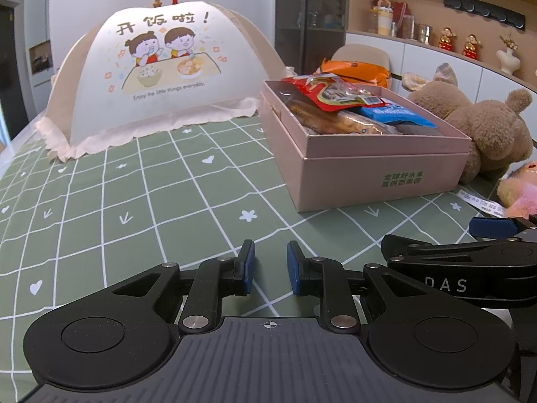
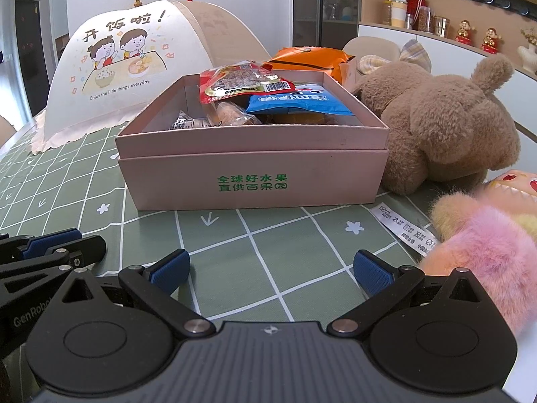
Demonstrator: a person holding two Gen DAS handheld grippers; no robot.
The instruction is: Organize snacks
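Inside the pink cardboard box (image 2: pixel 251 181) the piled snack packets (image 2: pixel 265 97) sit loosely; both the left gripper (image 1: pixel 270 268) and right gripper (image 2: pixel 272 268) hover apart and empty. Nudging the overhanging red foil pouch (image 2: pixel 241 82) could likely tip it out.

Worktop (image 1: pixel 141 201), covered in green cloth with white grid, hearts and stars. Pink box (image 1: pixel 369 171), lidless, green lettering on its near wall; landmark for all entries. Inside the box: red snack packet (image 1: pixel 330 95) on top, blue packet (image 1: pixel 397 114) beside it, clear-wrapped pastry (image 1: pixel 339 121) beneath. Behind the box: orange bag (image 1: pixel 355 72). Left of the box, well apart: beige mesh food cover (image 1: pixel 161 77) with cartoon children. Right of the box, touching it: brown plush bear (image 1: pixel 476 124); pink plush toy (image 1: pixel 520 194) near its front right corner. In front of the box: left claw (image 1: pixel 270 268), pads slightly parted, holding nothing; right claw (image 1: pixel 483 252), seen side-on.
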